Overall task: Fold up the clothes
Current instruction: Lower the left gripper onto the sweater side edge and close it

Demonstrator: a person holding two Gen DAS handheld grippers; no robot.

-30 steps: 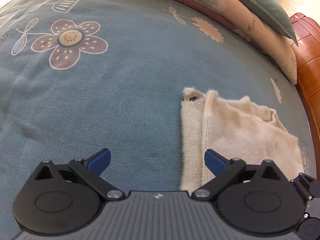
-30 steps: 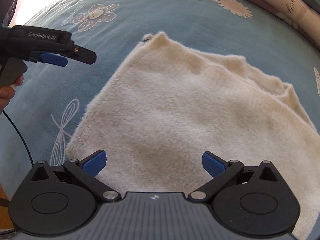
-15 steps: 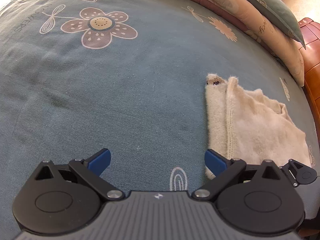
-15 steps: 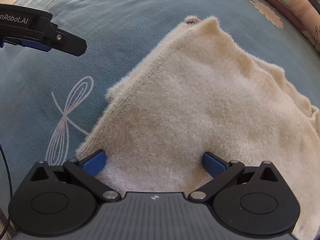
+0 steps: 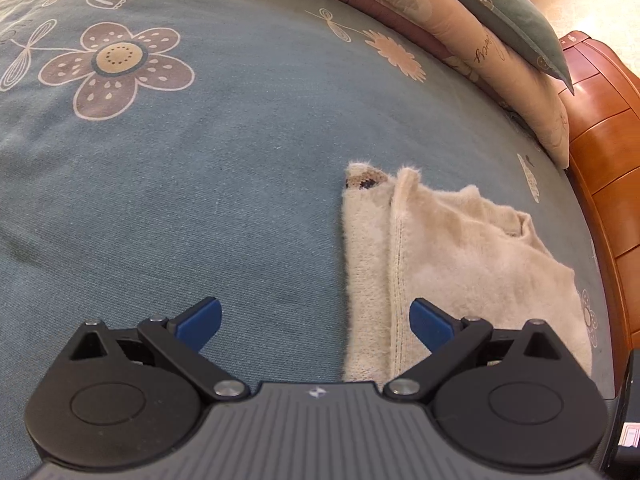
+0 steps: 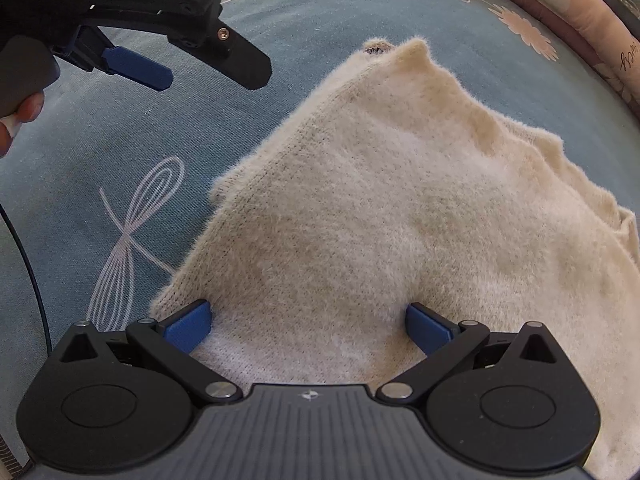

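A fuzzy cream garment [image 5: 460, 256] lies folded on the blue flowered bedspread [image 5: 200, 184], to the right in the left wrist view. My left gripper [image 5: 316, 320] is open, hovering over the garment's near left edge, its right finger above the hem. In the right wrist view the same cream garment [image 6: 400, 216] fills the middle. My right gripper [image 6: 308, 324] is open, low over its near part, with the cloth between the blue pads and not pinched. The left gripper [image 6: 160, 64] shows at the upper left of that view, held by a hand [image 6: 16, 120].
Patterned pillows and a rolled quilt [image 5: 460, 28] line the far side of the bed. A wooden bed frame [image 5: 604, 160] runs along the right edge. A thin black cable [image 6: 28, 272] hangs at the left of the right wrist view.
The left gripper swung away from the garment, then came back to its left edge. The right gripper moved lower and closer onto the garment. Both stayed open.
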